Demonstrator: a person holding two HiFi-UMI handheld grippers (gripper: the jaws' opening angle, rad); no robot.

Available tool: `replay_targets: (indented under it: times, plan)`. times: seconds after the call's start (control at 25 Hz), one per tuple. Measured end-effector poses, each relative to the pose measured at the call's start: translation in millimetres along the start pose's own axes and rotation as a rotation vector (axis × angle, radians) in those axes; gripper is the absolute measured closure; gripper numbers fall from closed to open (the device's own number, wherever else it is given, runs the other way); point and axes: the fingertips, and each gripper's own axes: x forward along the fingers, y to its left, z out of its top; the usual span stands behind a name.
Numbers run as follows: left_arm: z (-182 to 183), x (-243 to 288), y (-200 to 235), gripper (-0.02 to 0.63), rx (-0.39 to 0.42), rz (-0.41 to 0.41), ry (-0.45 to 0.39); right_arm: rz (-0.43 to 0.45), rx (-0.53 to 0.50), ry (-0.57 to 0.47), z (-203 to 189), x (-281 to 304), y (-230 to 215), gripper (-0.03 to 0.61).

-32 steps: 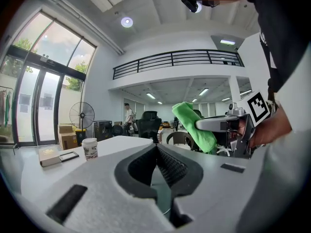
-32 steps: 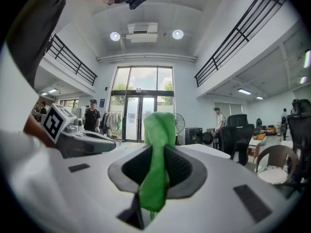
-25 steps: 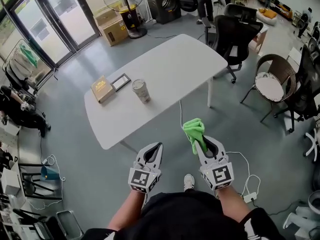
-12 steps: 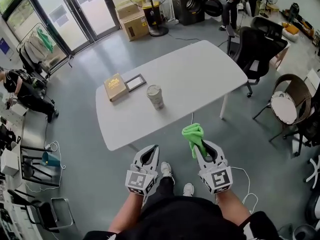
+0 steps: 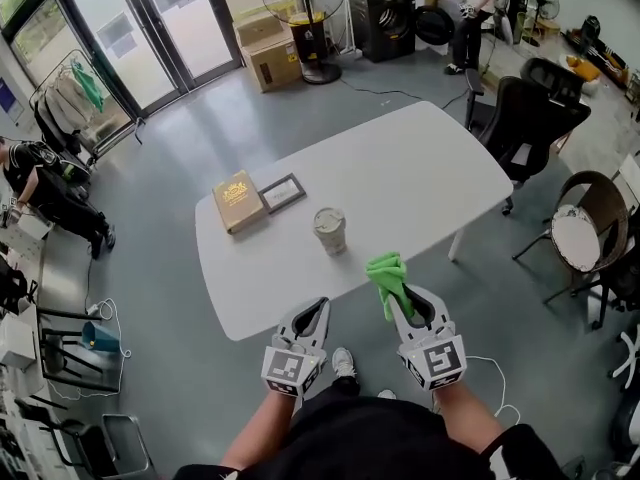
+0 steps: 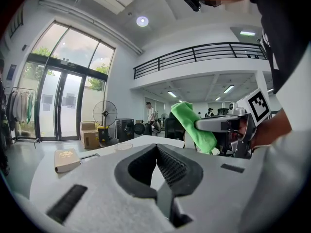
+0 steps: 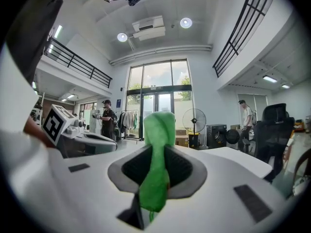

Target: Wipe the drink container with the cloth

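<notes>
Wiping is not yet begun: cloth (image 5: 388, 274) is clamped in right gripper (image 5: 410, 301), left gripper (image 5: 313, 313) is closed on nothing, cup (image 5: 330, 230) is left untouched farther off.

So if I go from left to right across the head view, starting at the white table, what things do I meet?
brown book → dark flat frame → drink container → green cloth, pinched in the right gripper

Grey floor (image 5: 190, 138), tall glass doors (image 5: 130, 28)
</notes>
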Motion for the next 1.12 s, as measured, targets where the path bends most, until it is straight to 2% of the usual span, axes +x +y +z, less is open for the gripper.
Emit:
replay_targets:
  times: [0.44,0.72,0.96,1.12]
  plan:
    - [-1,33,67,0.604,0.004,-0.049,0.013,-0.027,0.02,0.032,5,80,-4,0.494]
    - [9,41,86,0.604,0.019,-0.05,0.004,-0.044,0.044,0.04,5,108,-11,0.494]
    - [13,58,100,0.604,0.028,-0.03,0.01,-0.023,0.109,0.042,3,134,-29,0.494]
    - [5,73,104,0.604,0.039,-0.008,0.022,0.026,0.152,0.053,-2,154,-46,0.494]
